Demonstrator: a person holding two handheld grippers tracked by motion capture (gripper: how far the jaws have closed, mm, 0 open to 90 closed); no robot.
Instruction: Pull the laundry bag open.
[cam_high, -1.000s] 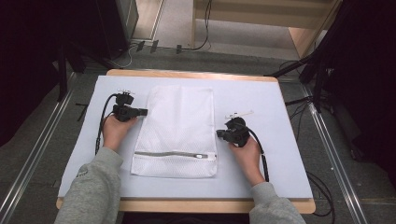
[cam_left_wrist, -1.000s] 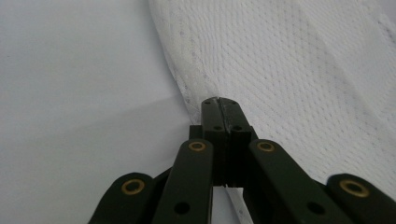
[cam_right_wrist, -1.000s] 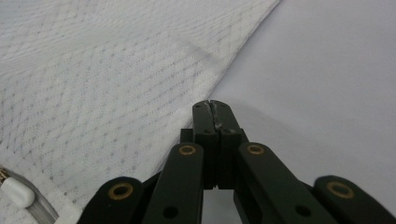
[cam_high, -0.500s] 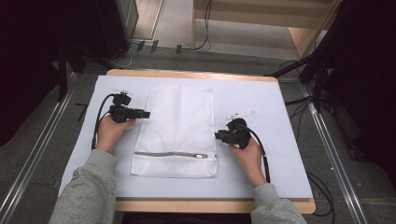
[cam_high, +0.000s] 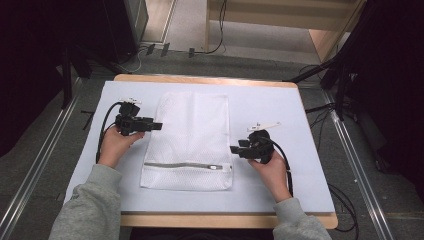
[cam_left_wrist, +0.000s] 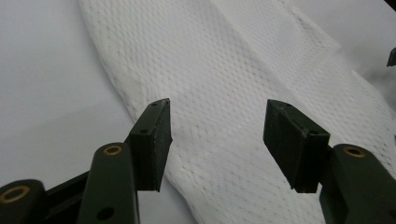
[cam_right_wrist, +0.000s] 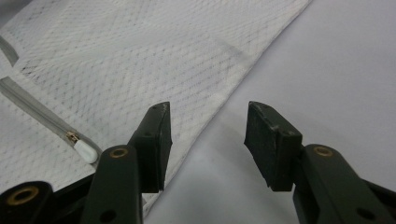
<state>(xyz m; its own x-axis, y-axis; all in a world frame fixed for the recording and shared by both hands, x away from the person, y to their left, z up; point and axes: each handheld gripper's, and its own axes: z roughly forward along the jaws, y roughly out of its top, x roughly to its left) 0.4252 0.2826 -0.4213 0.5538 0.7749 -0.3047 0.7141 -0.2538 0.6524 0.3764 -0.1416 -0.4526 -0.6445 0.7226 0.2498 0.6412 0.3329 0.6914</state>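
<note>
Both hands have crept nearer; left gripper (cam_left_wrist: 217, 140) and right gripper (cam_right_wrist: 205, 142) gape at mesh bag (cam_high: 192, 137) edges, nothing gripped yet.

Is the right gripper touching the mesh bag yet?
Cannot tell. In the right gripper view, the right gripper stands open over the mesh bag edge, but whether its jaws rest on the fabric isn't plain.

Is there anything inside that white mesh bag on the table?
The mesh bag lies flat on the white mat with its zipper closed; no bulge shows. The weave hides its inside, so something thin cannot be ruled out.
</note>
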